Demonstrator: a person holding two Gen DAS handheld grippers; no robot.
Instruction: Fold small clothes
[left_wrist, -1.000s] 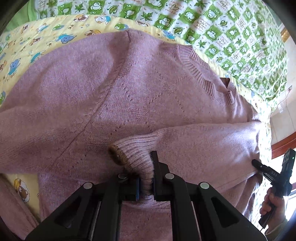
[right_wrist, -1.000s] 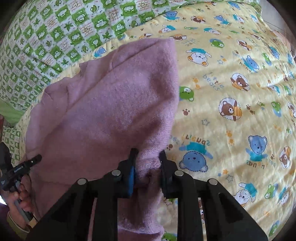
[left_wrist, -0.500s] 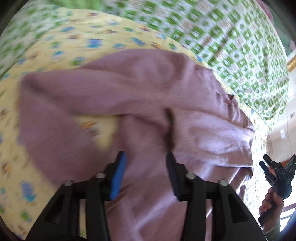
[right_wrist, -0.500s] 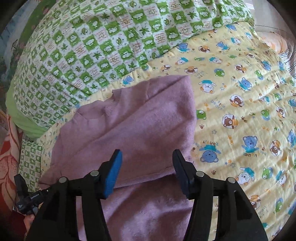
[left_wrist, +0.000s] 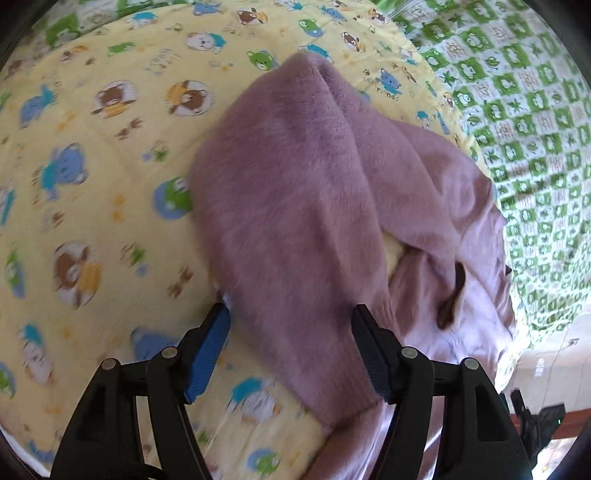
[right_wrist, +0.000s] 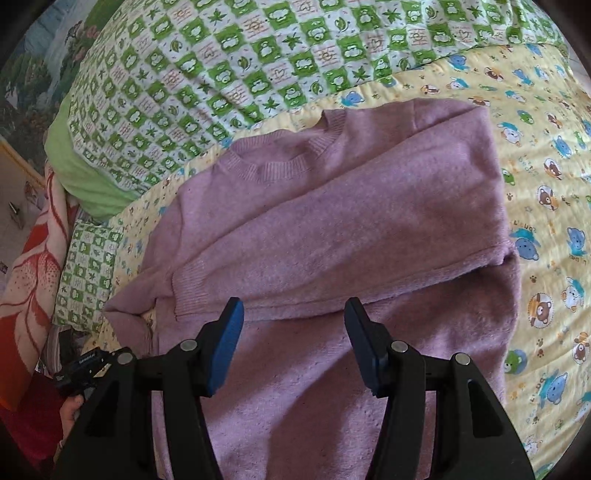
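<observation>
We find the pink sweater (right_wrist: 332, 229) spread on the yellow bear-print quilt (right_wrist: 546, 206), filling the centre of the right wrist frame, its ribbed collar (right_wrist: 273, 166) toward the upper left and one sleeve folded across the body. The right gripper (right_wrist: 293, 343) sits at lower centre above the sweater's lower part, fingers spread wide, holding nothing. In the left wrist frame the left gripper (left_wrist: 290, 349) likewise stands apart, a sleeve fold (left_wrist: 295, 221) lying between and beyond its fingers; blur prevents us confirming contact. The green checked blanket (right_wrist: 229, 66) occupies the upper left.
</observation>
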